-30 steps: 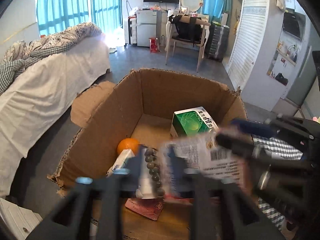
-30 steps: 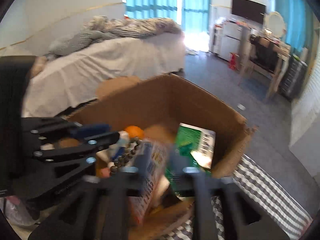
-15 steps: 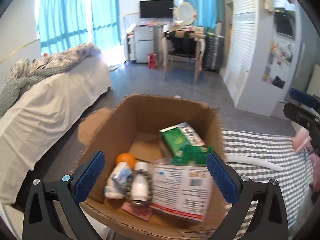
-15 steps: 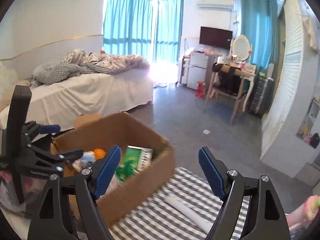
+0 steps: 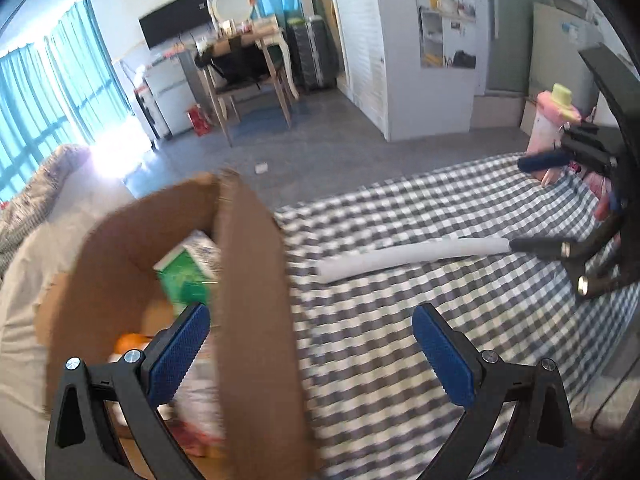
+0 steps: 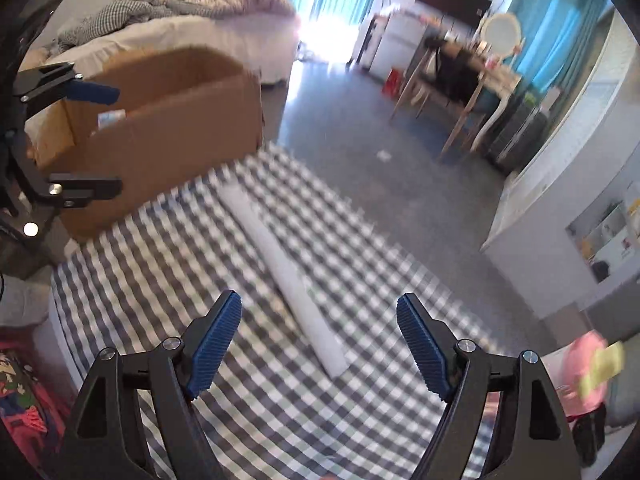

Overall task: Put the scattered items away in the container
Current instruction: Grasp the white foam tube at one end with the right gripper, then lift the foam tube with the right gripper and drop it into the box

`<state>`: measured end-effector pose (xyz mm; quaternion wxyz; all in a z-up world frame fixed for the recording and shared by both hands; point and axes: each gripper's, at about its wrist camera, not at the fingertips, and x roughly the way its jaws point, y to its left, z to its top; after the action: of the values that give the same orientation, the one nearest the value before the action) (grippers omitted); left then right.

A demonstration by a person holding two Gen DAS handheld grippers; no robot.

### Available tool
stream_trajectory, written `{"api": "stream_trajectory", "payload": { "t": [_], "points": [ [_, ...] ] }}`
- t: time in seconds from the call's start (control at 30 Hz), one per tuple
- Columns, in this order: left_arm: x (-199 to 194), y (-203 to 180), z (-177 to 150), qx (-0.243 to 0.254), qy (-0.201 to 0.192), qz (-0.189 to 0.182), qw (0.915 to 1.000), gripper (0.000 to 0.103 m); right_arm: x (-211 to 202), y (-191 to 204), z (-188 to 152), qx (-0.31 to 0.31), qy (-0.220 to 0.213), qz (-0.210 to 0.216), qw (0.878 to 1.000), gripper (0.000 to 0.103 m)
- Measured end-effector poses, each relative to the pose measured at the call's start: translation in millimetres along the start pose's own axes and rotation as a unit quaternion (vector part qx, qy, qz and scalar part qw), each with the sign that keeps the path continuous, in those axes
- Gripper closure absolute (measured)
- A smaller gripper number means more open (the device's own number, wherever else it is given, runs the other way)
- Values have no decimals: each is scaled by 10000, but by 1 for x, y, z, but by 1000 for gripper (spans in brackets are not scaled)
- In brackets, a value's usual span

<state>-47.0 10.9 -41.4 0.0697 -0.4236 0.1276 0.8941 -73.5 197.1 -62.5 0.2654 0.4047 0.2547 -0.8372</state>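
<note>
While white foam tube [image 6: 286,276] lay on checked table [image 5: 400,360] just beside cardboard box [image 5: 252,300], both grippers stood empty, jaws having just spread wide. Right gripper [image 6: 320,344] angled down over tube's near end; left gripper [image 5: 308,352] straddled box wall. Best approach: centre jaws across tube, close squarely. Pink item [image 5: 554,120], blurred, possibly bottle, waited at far edge.
</note>
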Motion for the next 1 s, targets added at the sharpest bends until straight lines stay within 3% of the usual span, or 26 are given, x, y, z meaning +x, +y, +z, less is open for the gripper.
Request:
{"api": "stream_trajectory", "payload": {
  "t": [0.23, 0.37, 0.53, 0.67, 0.7, 0.73, 0.77, 0.8, 0.87, 1.0],
  "points": [
    [61, -33, 7, -720, 566, 457, 9947, 0, 43, -20, -18, 401, 137, 470, 9980, 23],
    [80, -34, 0, -919, 922, 444, 9905, 0, 62, -17, -21, 339, 117, 790, 9962, 23],
    [85, -34, -4, -898, 982, 486, 9899, 0, 87, -14, -27, 274, 411, 442, 9978, 23],
    [87, -37, -7, -760, 1033, 466, 9906, 0, 89, -20, -28, 547, 373, 578, 9961, 25],
    [87, -37, -7, -753, 1033, 460, 9907, 0, 89, -19, -28, 593, 389, 569, 9959, 28],
    [86, -38, -9, -755, 1030, 448, 9908, 0, 87, -19, -28, 641, 396, 586, 9954, 44],
    [85, -37, -10, -776, 1021, 436, 9908, 0, 85, -19, -27, 700, 397, 597, 9950, 73],
    [86, -38, -9, -799, 1011, 428, 9907, 0, 81, -19, -26, 793, 441, 491, 9947, 85],
    [83, -37, -11, -840, 989, 391, 9908, 0, 77, -20, -26, 1084, 659, 472, 9908, 88],
    [73, -34, -12, -891, 916, 336, 9912, 0, 64, -15, -29, 1290, 670, 592, 9876, 90]
  ]
}}
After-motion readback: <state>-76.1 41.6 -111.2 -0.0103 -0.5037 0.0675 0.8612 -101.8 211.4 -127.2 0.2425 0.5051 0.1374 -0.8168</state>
